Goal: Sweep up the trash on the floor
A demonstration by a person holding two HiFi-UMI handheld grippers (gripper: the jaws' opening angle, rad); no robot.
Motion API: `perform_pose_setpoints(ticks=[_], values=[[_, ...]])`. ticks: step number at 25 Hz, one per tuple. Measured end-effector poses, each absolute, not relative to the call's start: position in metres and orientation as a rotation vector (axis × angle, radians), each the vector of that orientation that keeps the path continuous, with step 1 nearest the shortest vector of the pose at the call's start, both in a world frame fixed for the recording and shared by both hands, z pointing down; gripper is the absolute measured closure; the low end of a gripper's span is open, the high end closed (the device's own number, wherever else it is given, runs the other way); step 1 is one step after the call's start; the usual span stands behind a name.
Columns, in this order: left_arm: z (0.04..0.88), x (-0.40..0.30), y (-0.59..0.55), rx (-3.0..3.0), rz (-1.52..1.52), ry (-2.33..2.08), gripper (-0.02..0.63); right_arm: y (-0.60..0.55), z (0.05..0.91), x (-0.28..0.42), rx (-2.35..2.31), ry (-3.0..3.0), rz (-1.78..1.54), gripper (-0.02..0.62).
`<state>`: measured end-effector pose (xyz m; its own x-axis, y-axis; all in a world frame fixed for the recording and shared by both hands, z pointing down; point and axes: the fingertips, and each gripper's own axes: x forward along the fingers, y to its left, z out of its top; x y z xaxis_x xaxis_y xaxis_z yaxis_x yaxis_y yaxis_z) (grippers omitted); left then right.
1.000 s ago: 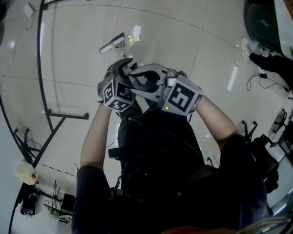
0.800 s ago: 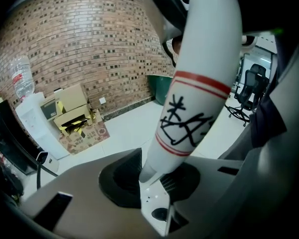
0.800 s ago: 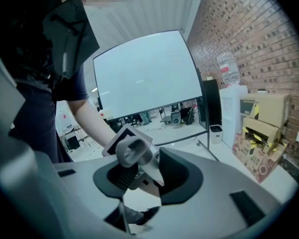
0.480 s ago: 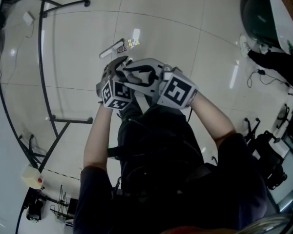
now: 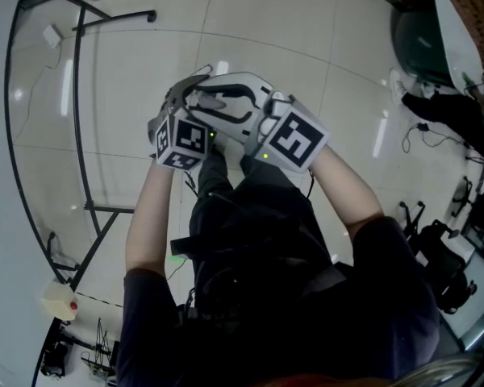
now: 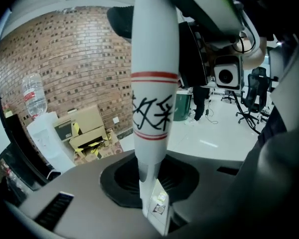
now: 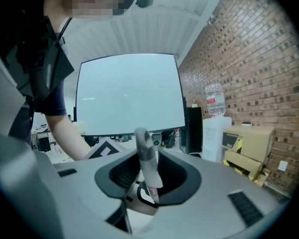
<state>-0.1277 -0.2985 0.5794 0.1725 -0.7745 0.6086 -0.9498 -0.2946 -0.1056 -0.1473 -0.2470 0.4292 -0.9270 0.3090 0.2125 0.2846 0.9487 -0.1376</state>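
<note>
Left hand-held gripper (image 6: 152, 203) clamps a white red-banded pole (image 6: 154, 59), right hand-held gripper (image 7: 147, 183) a slim grey handle (image 7: 145, 153) — likely mid-sweep; next, a stroke ahead of both.

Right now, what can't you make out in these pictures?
The trash: none shows in the head view; the left gripper and right gripper hide part of the floor.
The pole: its far end runs off the left gripper view's top edge.
The grey handle: in the right gripper view, the gripper's body hides its base.
</note>
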Motion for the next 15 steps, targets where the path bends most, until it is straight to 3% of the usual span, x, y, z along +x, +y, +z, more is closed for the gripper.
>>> perform_pose_setpoints(ticks=[7,15], values=[[0.491,-0.133,-0.311,2.457,0.803,-1.568,0.555,-0.262,0.354,-0.158,-0.194,-2.933,0.065,0.474],[0.429,-0.098,-0.32,2.695,0.829,-1.451,0.555,-0.266,0.295,-0.119,0.045,-2.993,-0.056,0.474]])
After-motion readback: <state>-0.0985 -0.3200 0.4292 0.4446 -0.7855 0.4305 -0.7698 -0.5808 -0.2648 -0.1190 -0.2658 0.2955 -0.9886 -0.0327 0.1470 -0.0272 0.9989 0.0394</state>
